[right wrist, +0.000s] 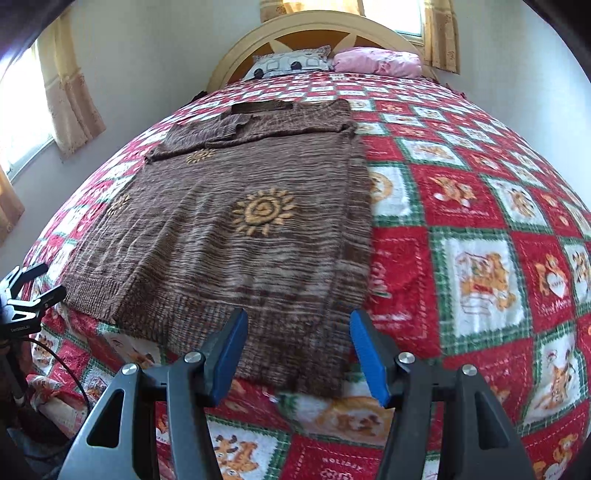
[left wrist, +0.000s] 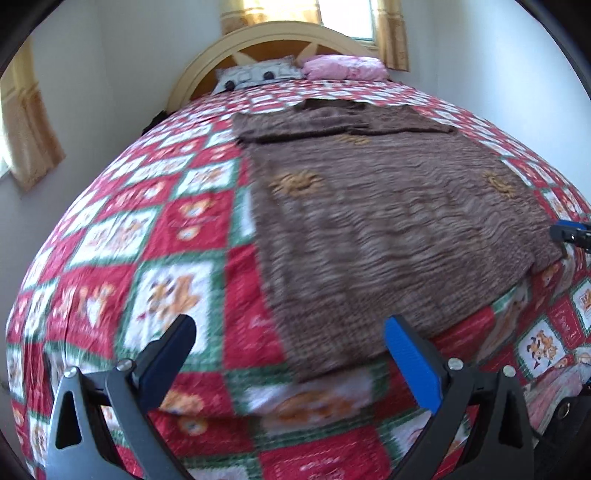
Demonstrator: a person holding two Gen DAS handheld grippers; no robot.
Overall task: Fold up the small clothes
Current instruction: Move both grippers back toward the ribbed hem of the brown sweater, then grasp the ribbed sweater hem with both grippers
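Nearest in the left wrist view, the left gripper (left wrist: 291,328) holds its two black fingers with blue pads wide apart, nothing between them, above the near left corner of a brown marled knitted sweater (left wrist: 388,206) with orange sun motifs. In the right wrist view the right gripper (right wrist: 299,321) stands with its jaws parted to a middling width – empty, the pads on either side of the ribbed hem at the sweater's near right corner; whether they touch the knit cannot be told.

The sweater lies flat on a red, white and green patchwork bedspread (right wrist: 472,236) printed with teddy bears, hem towards the cameras, a sleeve folded across the chest at the far end. Each gripper shows at the edge of the other's view, beside the hem.

Beyond the sweater, at the head of the bed, a grey-and-white patterned pillow (right wrist: 291,64) and a pink pillow (right wrist: 380,61) rest against a cream arched wooden headboard (right wrist: 314,26) – behind it a window with gold curtains (right wrist: 439,33).
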